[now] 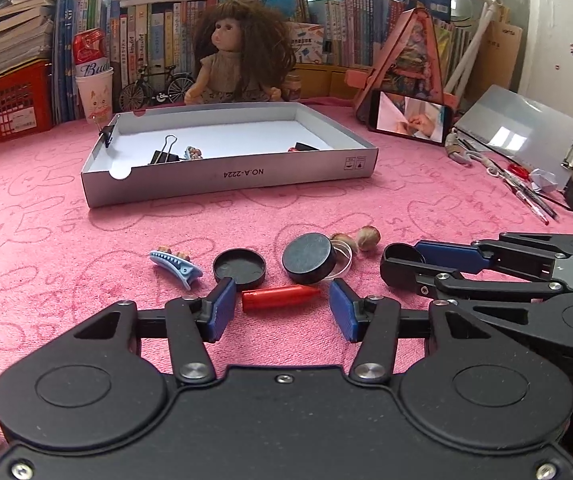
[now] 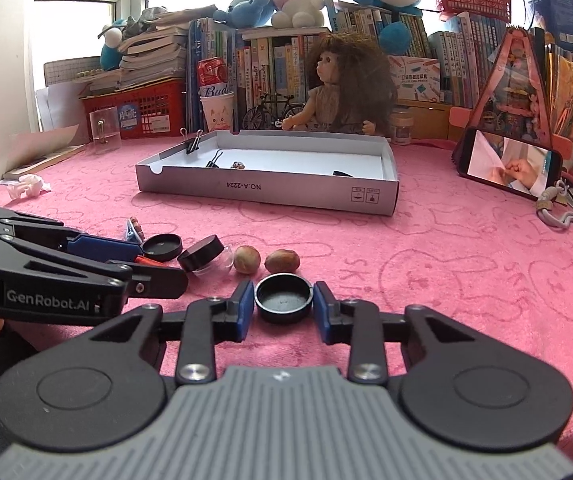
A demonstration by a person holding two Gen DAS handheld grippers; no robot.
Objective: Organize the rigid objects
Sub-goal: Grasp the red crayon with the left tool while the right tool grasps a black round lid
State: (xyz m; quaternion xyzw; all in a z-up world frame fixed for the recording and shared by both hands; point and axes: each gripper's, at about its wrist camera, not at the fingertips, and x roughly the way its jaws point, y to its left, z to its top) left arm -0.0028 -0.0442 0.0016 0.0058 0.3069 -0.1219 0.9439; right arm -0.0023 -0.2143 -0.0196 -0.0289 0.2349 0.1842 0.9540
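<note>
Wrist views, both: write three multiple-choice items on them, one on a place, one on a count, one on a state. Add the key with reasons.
1. The red tube lies
A. in the white box
B. on the pink cloth, between the left hand-held gripper's fingers
C. on the phone

2. Brown nuts on the cloth:
A. one
B. two
C. four

3. The right hand-held gripper is
A. open and empty
B. shut on the hair clip
C. shut on the black lid

Key: 1 B, the tube lies crosswise between the blue pads, which do not press on it. 2 B, two nuts lie side by side just beyond the lid. 3 C, both pads touch the lid's rim.
</note>
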